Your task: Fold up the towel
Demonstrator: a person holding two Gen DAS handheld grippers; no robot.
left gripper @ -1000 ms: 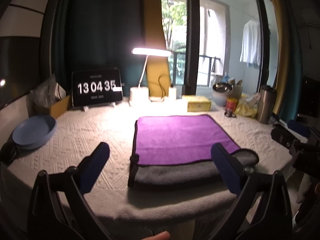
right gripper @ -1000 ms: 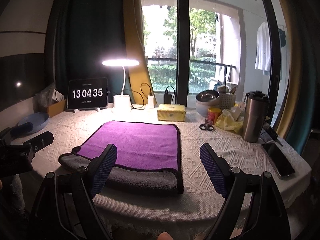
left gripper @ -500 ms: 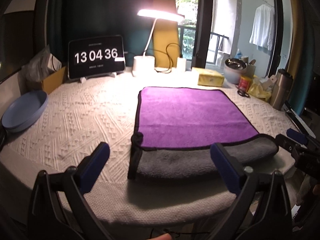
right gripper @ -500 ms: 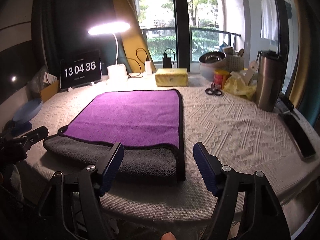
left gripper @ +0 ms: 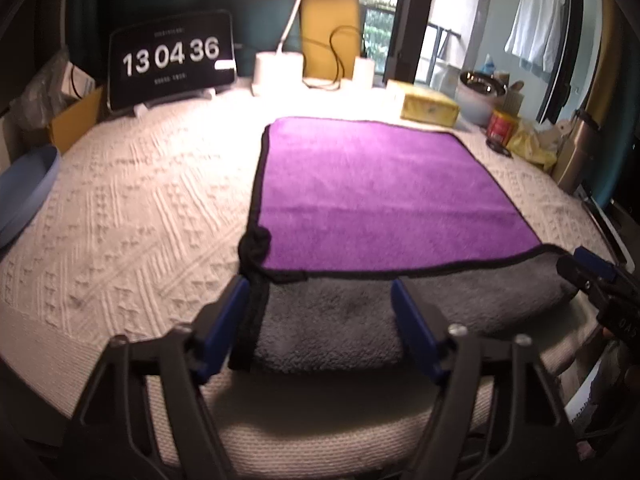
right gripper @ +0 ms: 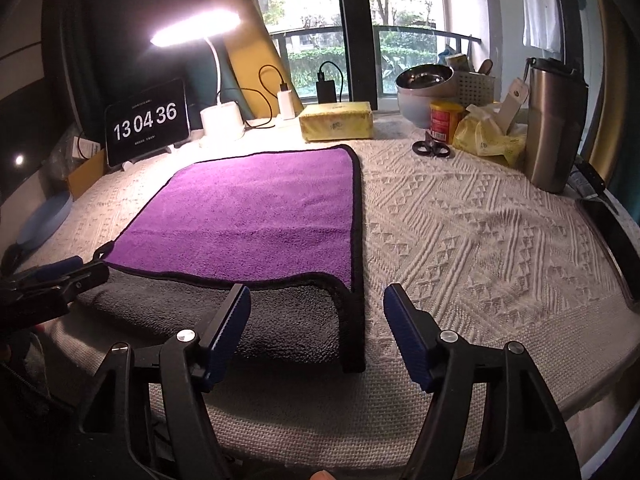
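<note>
A towel, purple [left gripper: 372, 188] on top with a grey underside and black trim, lies flat on the white textured tablecloth; it also shows in the right wrist view [right gripper: 256, 216]. Its near edge is turned back, showing a grey band [left gripper: 340, 328]. My left gripper [left gripper: 320, 300] is open, its jaws either side of the towel's near left corner. My right gripper [right gripper: 316, 304] is open around the near right corner [right gripper: 348, 300]. Each gripper shows at the edge of the other's view.
A clock tablet [right gripper: 146, 122], lamp base [right gripper: 222, 120], yellow box [right gripper: 336, 120], scissors [right gripper: 432, 148], red can [right gripper: 446, 120], steel tumbler [right gripper: 554, 120] and bowls stand along the back and right. A blue dish [left gripper: 24, 192] sits at the left. The table's front edge [right gripper: 320, 412] is close.
Both grippers have moved forward and down toward the towel's near edge and now straddle its near corners. Both jaws have narrowed somewhat. The towel has not moved.
</note>
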